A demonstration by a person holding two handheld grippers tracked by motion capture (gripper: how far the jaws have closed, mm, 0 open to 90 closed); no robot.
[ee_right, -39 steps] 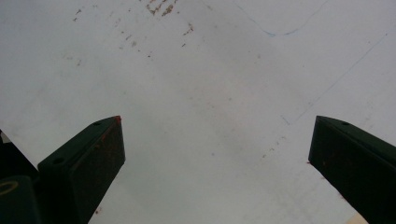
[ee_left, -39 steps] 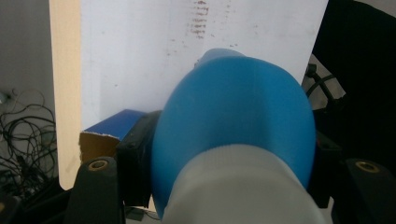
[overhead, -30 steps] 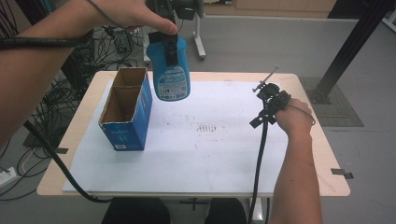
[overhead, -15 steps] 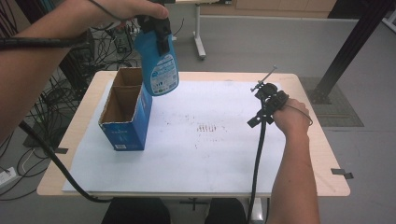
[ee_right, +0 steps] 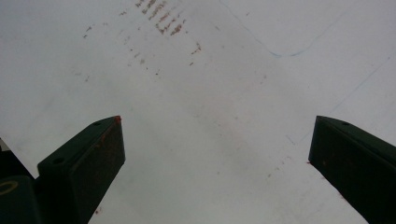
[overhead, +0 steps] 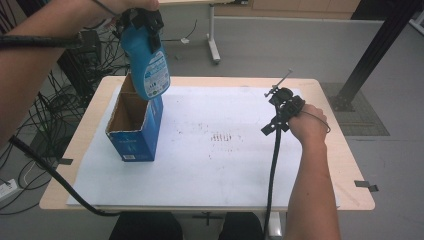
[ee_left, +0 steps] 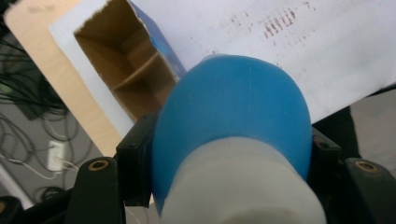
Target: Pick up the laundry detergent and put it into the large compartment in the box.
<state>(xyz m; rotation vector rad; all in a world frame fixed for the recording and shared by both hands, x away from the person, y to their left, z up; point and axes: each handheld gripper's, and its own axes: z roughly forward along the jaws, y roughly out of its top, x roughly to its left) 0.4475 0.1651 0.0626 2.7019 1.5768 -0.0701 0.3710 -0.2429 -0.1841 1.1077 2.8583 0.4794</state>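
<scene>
One blue bottle [overhead: 146, 60] in left claw [overhead: 142, 22] | over open box [overhead: 134, 125]

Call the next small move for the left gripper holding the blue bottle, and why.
Probably ease it a little further over the box, then lower. The left gripper is shut on the blue bottle, whose base hangs above the box's far right corner, not yet centred on the open top compartments.
</scene>
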